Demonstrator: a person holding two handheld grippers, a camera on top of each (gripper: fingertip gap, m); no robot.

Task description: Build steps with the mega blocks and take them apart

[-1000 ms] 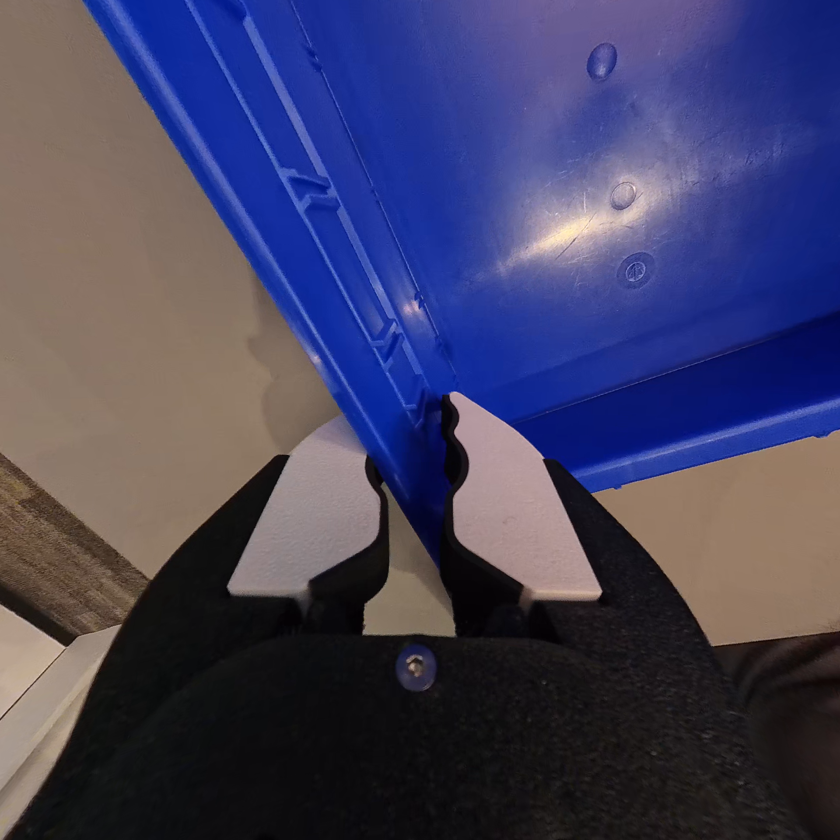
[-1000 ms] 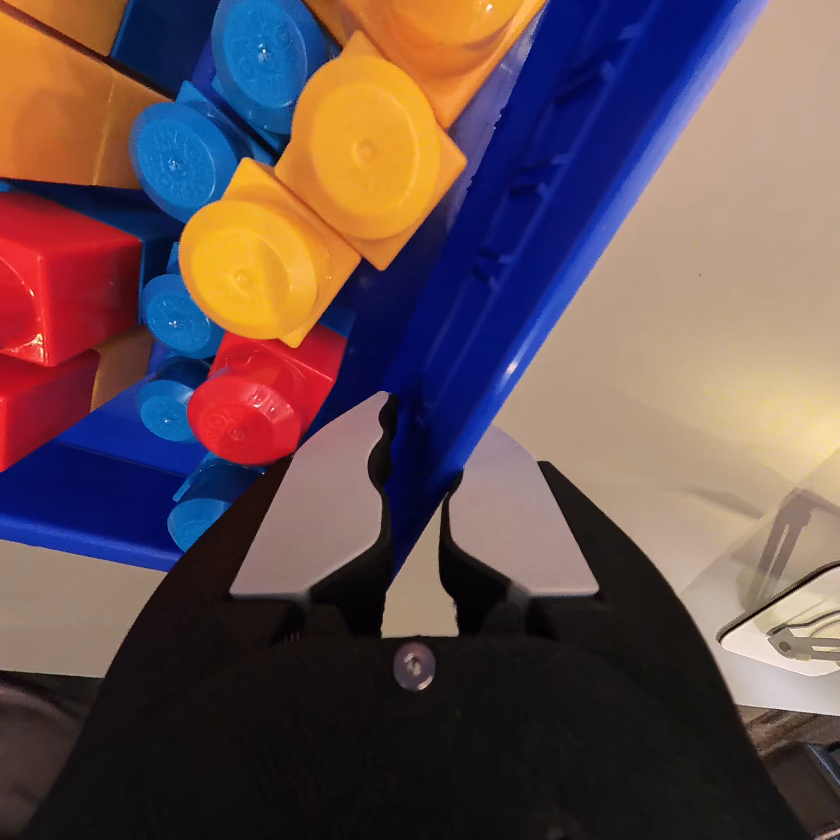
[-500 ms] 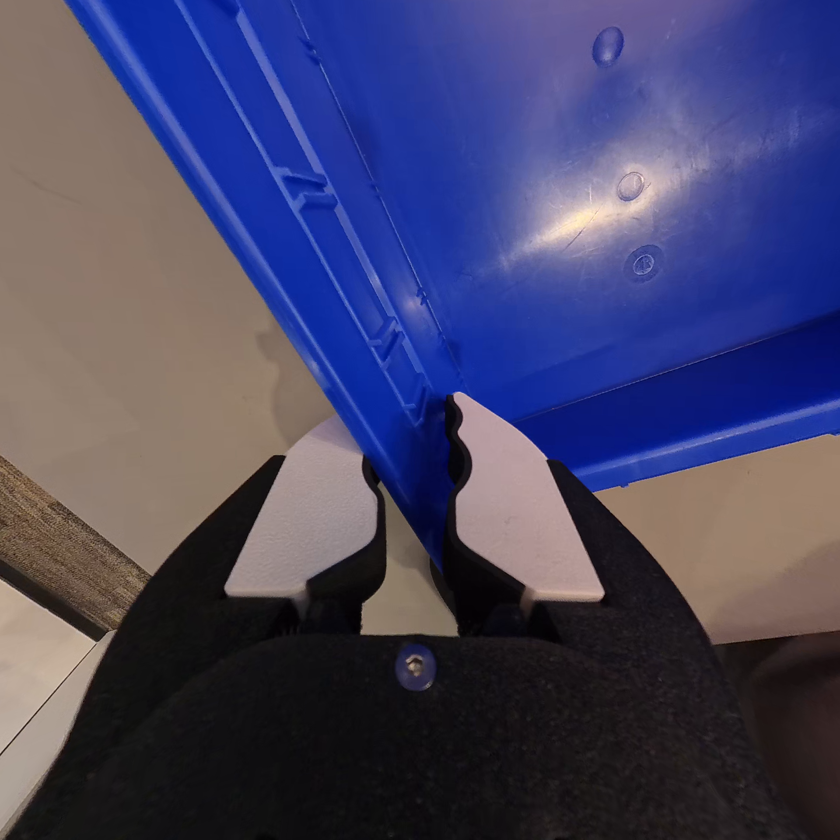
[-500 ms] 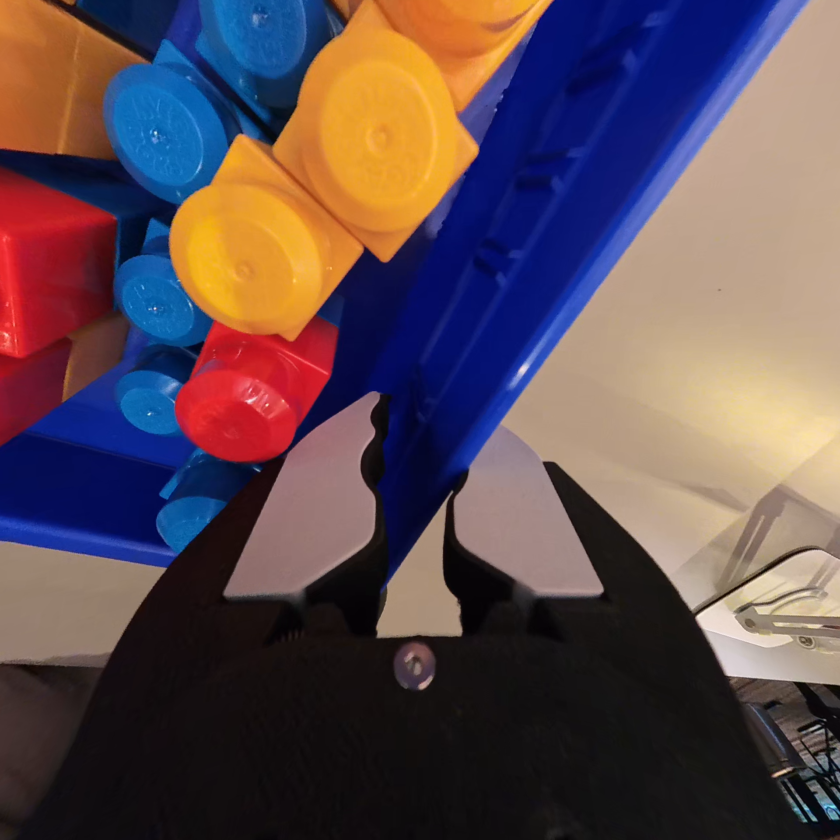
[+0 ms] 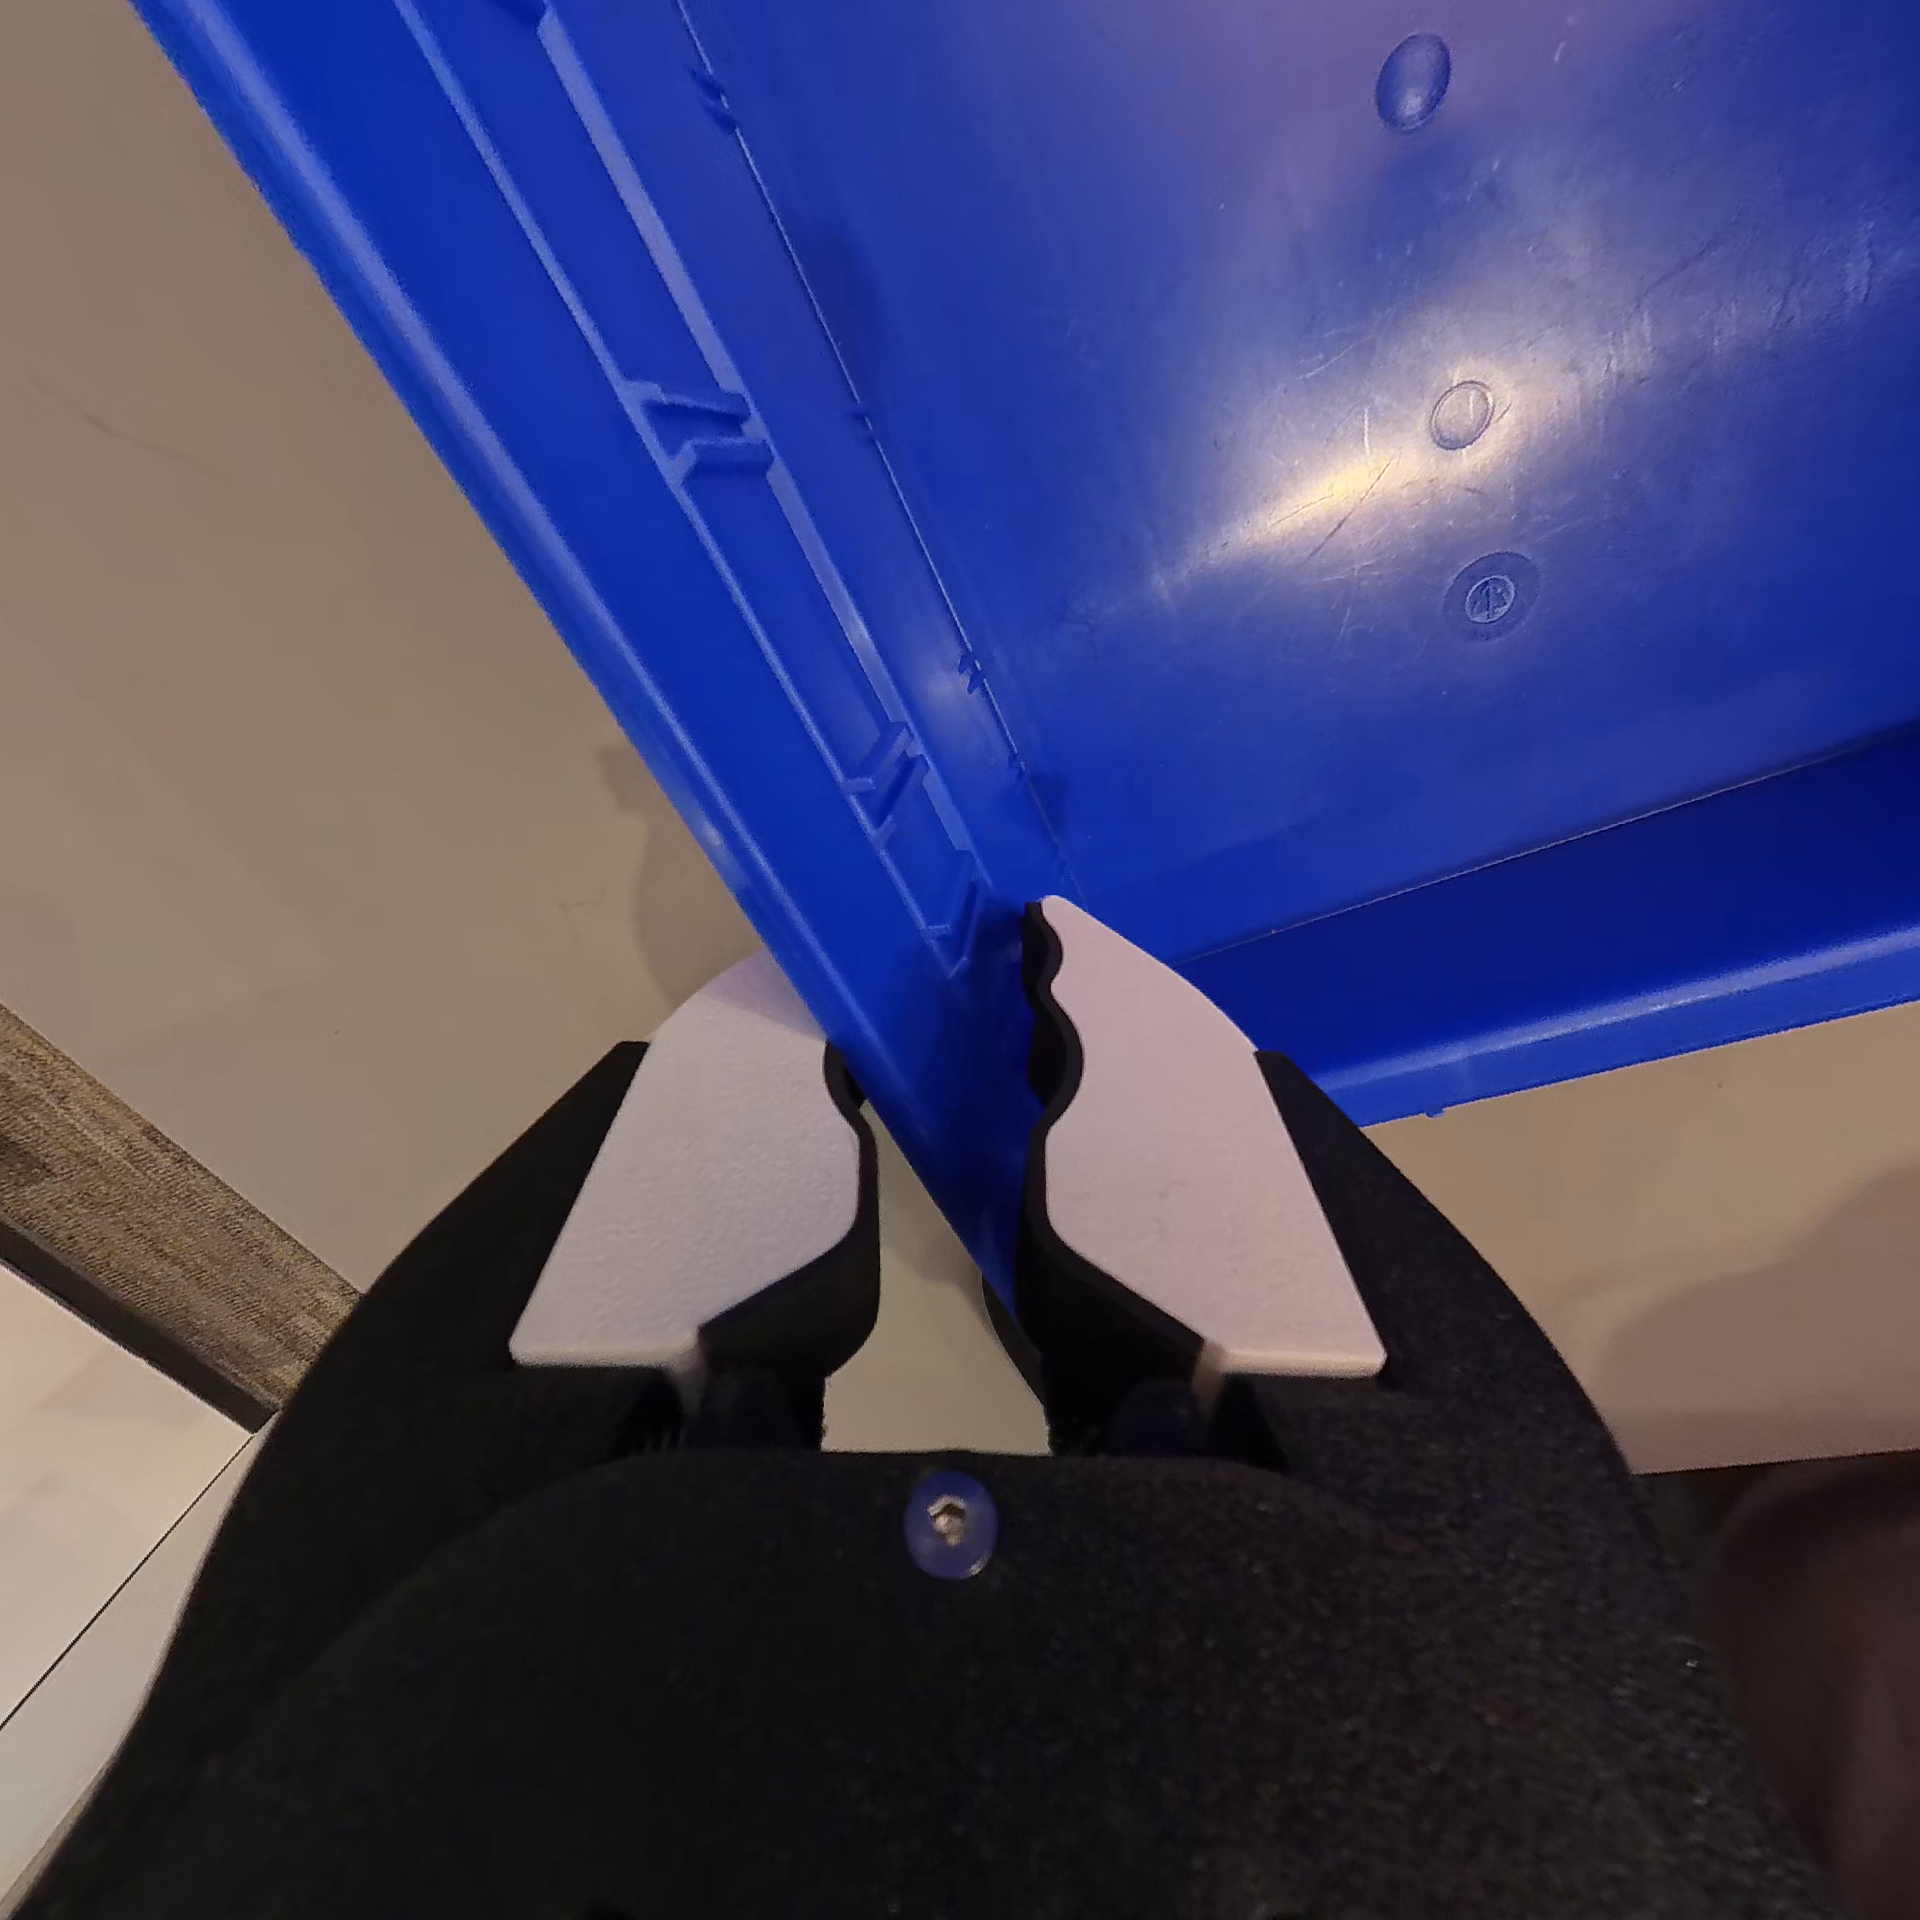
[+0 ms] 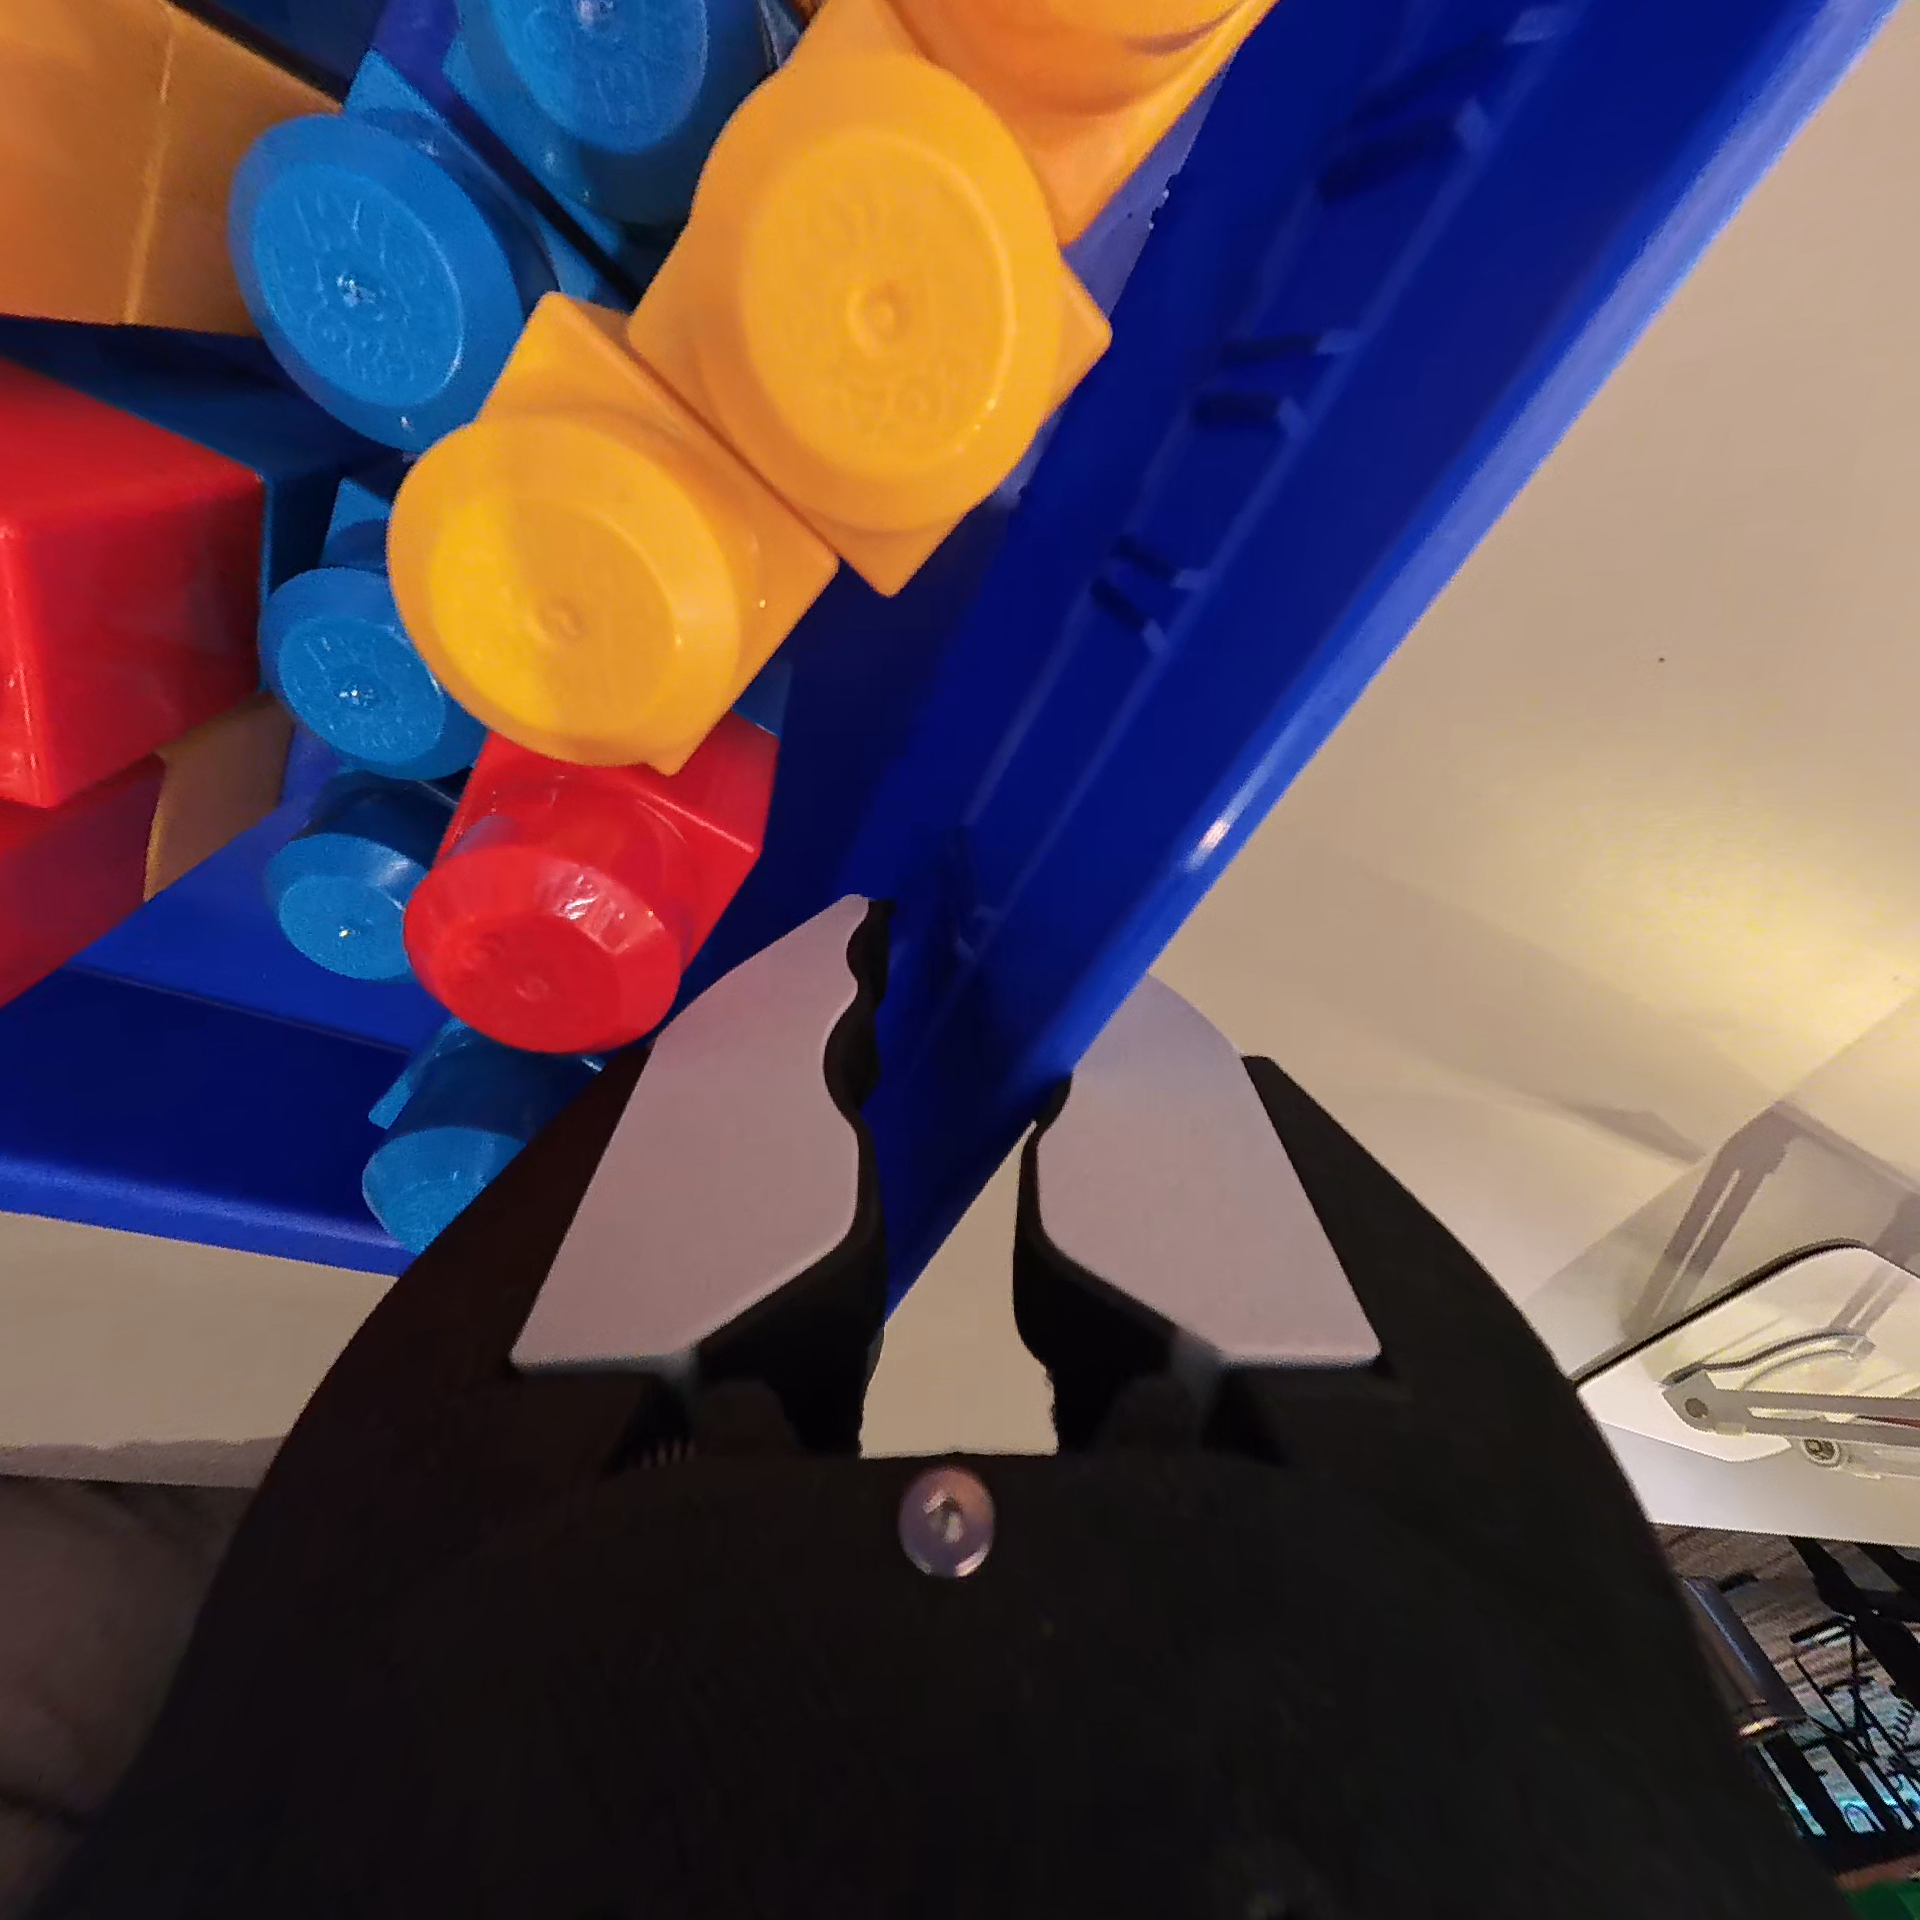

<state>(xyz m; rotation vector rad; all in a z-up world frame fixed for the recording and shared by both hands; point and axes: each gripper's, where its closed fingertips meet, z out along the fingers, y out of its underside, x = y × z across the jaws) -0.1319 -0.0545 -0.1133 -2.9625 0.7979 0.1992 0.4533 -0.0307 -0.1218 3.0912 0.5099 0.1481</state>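
A blue plastic bin (image 5: 1299, 436) fills the left wrist view; the part of its floor that shows there is bare. My left gripper (image 5: 914, 956) is shut on the bin's side wall near a corner, one finger inside and one outside under the rim. In the right wrist view my right gripper (image 6: 1003, 966) is shut on the opposite wall of the bin (image 6: 1195, 540) in the same way. Several mega blocks are piled against that wall: a yellow block (image 6: 727, 468), a red block (image 6: 582, 883), blue blocks (image 6: 374, 281) and another red block (image 6: 104, 582).
The bin is over a beige tabletop (image 5: 260, 644). Grey carpet (image 5: 135, 1195) shows past the table's left edge. A white object with a metal bracket (image 6: 1766, 1392) sits at the right, with cables (image 6: 1849, 1662) on the floor below. The gap from one gripper's tips to the other's is roughly 60 cm.
Both grippers keep their hold on the bin walls. The bin and the piled blocks have shifted only slightly in the views.
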